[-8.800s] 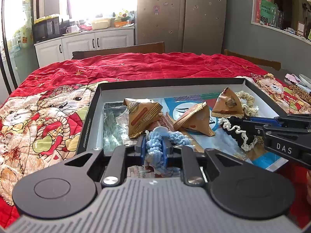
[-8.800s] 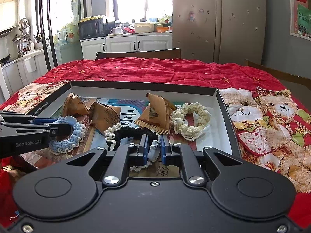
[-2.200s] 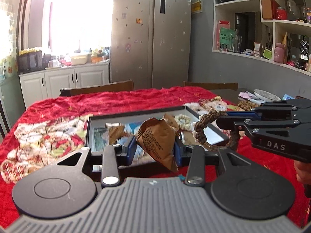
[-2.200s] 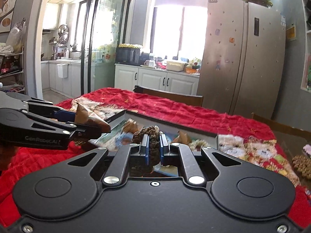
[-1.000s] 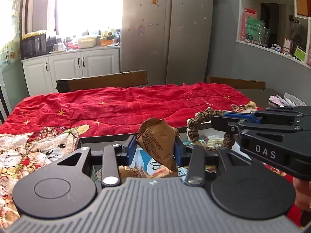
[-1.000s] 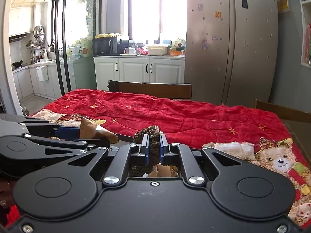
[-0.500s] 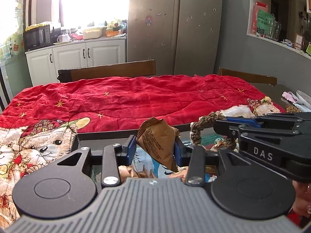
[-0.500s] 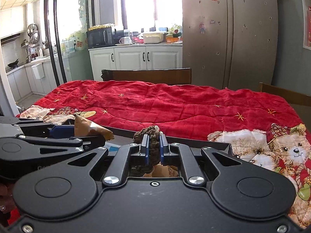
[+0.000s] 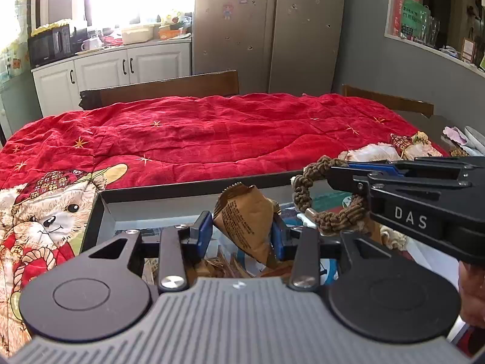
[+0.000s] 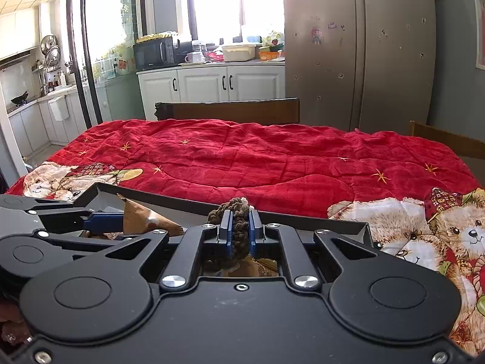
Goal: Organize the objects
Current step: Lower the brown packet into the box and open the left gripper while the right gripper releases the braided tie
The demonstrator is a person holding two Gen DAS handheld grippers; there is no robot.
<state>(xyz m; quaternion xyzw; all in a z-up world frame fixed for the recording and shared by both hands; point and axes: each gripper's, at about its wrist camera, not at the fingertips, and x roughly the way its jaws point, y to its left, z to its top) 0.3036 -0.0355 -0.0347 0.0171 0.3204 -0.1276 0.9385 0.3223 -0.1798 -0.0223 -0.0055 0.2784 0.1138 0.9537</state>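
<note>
Kitchen; right tool (image 9: 339, 179) reads "DAS".

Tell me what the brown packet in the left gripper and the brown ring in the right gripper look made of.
Brown packet: looks like kraft paper or matte paper-look film, going by its creases, crimped serrated top edge and printed text; which one is unclear. Brown ring: looks like braided or crocheted cord, probably cotton or yarn, going by its knotted, fuzzy, matte loops.

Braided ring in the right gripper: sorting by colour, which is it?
Dark brown braided ring, clearest in the left wrist view.
</note>
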